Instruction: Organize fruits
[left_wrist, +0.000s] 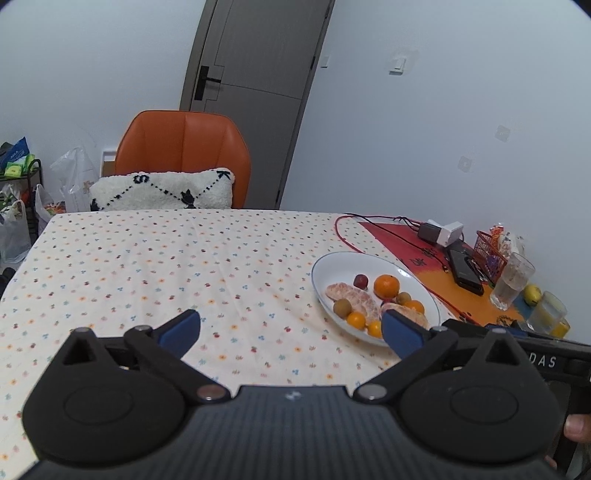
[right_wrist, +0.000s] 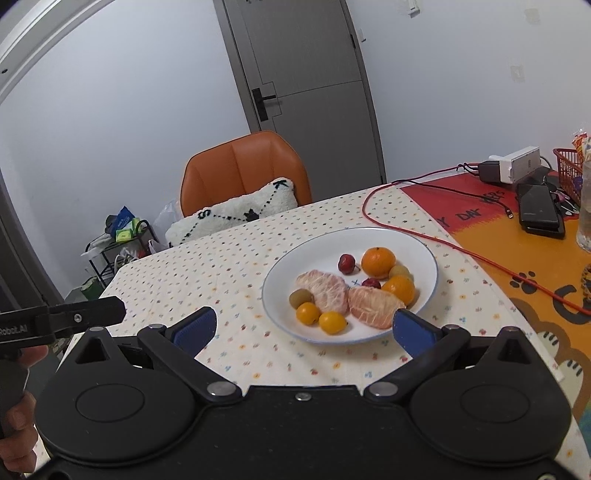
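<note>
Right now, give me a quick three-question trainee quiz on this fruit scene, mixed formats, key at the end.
1. True or false: all the fruit in view lies on the white plate.
2. Multiple choice: what lies between the fingertips of the right gripper? A) a peeled citrus segment B) nothing, only tablecloth and the plate's near edge C) the red cable
3. Fill in: the largest whole fruit on the plate is the ____ at its far side.

Key:
1. False: a yellow fruit sits off the plate, beside the drinking glass.
2. B. The jaws stand wide open, as do those of the left gripper.
3. Mandarin.
</note>
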